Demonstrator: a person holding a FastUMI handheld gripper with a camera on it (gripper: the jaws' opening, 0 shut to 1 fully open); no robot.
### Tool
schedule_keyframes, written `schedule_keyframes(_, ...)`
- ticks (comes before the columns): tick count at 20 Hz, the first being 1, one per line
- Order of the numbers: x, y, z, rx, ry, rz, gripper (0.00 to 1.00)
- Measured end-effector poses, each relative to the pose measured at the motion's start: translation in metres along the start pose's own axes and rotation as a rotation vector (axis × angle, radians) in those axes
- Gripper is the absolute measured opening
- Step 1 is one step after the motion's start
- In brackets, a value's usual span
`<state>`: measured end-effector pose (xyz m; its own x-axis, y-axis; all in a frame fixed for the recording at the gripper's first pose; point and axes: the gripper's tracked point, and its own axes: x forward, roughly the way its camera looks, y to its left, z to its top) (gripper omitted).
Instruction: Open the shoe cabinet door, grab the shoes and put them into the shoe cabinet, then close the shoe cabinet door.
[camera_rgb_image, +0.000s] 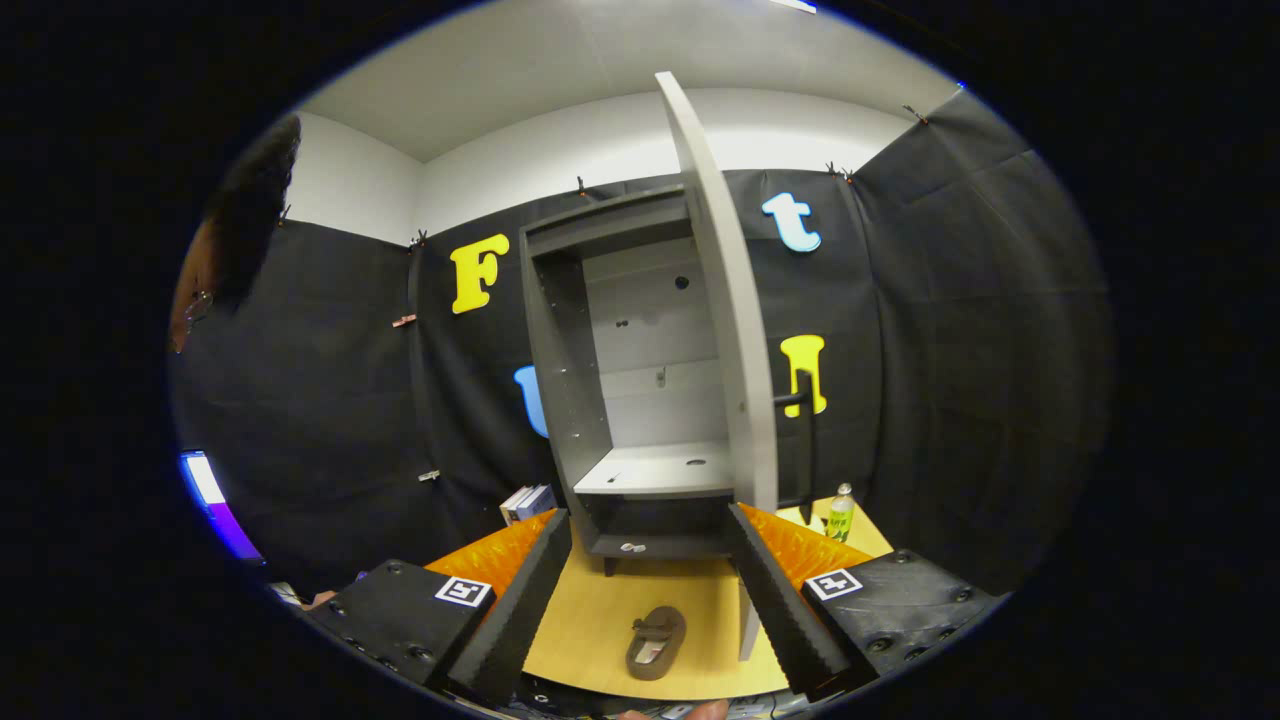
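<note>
Between the fingers: shoe waiting, cabinet open

On the bench (600, 640), a brown shoe (656, 641) lies between the wide-spread fingers of the empty gripper (645, 610), its long axis running roughly toward the shoe cabinet (640, 400) beyond, whose door (735, 330) stands swung open, edge-on

bottle (841, 512) label too small to read, books (527, 501) half hidden by cabinet (560, 380)

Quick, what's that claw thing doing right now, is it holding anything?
Gripper: open, holding nothing; the shoe lies on the floor between its fingers, untouched.
</note>
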<state>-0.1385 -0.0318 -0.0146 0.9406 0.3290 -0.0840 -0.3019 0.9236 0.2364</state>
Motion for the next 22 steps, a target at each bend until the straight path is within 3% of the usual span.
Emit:
schedule_keyframes(7,0.048,0.030,-0.087,-0.064,0.182,0.051,0.98)
schedule_keyframes(10,0.066,0.038,-0.141,-0.034,0.293,0.044,0.98)
schedule_keyframes(17,0.087,0.034,-0.253,-0.020,0.529,-0.008,0.99)
schedule_keyframes(22,0.099,0.024,-0.301,0.023,0.620,-0.056,0.99)
